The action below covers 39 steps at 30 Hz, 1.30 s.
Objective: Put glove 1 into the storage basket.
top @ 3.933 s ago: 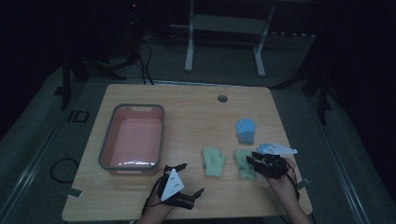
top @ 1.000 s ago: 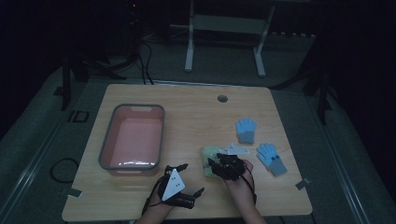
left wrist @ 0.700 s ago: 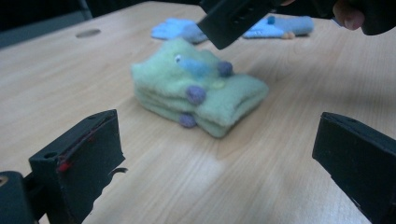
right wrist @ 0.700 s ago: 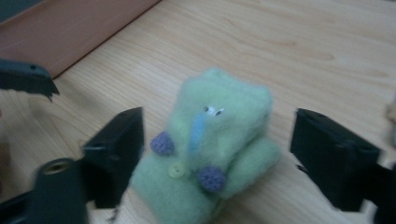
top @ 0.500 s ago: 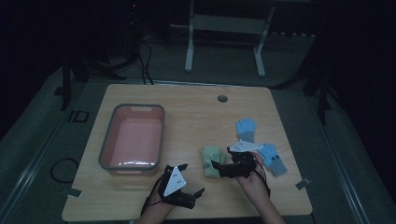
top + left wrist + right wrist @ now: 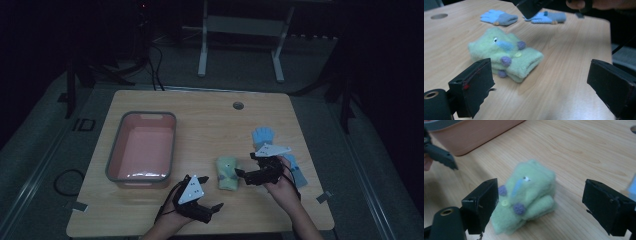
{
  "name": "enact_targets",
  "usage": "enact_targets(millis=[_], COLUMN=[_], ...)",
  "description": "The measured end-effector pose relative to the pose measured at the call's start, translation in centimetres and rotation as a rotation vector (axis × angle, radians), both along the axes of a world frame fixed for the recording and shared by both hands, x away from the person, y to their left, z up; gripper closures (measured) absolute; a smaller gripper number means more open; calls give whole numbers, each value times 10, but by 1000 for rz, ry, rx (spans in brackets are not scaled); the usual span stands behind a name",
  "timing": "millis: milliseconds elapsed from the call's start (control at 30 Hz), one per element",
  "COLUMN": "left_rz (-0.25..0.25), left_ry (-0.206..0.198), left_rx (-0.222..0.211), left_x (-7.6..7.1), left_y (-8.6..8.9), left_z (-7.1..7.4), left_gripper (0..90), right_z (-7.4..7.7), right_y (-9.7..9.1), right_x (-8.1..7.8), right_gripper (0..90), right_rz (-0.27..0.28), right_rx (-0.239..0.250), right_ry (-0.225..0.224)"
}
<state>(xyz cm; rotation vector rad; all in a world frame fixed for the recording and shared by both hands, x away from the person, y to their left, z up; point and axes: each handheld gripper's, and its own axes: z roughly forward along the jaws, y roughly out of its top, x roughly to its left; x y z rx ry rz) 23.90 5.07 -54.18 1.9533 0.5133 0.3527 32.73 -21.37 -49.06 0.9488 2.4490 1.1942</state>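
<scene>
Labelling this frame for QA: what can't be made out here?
- Lower green fleece glove: left gripper view, mostly covered by the glove stacked on top.
- Pale blue knit glove: high view, partly behind the right tongs and hand.
- Pink plastic tub: right gripper view, cut off by the top edge.

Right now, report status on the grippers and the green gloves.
Both hand-held grippers open: left empty, right just opened, empty. Green gloves stacked on table, free. Blue gloves apart; nothing blocking.
</scene>
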Motion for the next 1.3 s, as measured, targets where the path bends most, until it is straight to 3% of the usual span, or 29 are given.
enact_targets(millis=[133,233,367,500,567,633,800,900,967,1067,1167,1300], left_rz=[-42,-61,-79,-105,-116,-130,-153,-171,-187,-192,-184,-172], left_ry=[-22,-2,-3,-33,-55,-70,-102,-104,-103,-109,-120,-162], left_rx=[37,57,91,119,153,178,202,215,249,305,325,372], left_x=[5,12,20,26,29,31,38,41,43,45,47,47], left_y=[-6,-13,-22,-28,-30,-31,-37,-41,-44,-48,-49,-52], left_z=[-2,-3,-5,-7,-8,-9,-10,-11,-14,-17,-18,-24], left_gripper=[112,114,142,185,211,234,303,337,364,392,429,459], right_z=[-6,-8,-6,-6,-9,-14,-28,-37,-43,-49,-54,-60], right_y=[-3,-2,-1,6,13,19,27,28,29,27,25,23], right_x=[5,9,16,25,32,38,49,55,56,60,62,66], right_gripper=[109,153,279,356,357,357,357,357,363,411,425,463], right_rz=[8,9,12,40,67,90,88,85,89,100,106,101], right_rx=[54,48,47,35,25,17,4,-6,-24,0,16,56], right_ry=[41,24,-12,2,17,50,86,134,153,221,269,335])
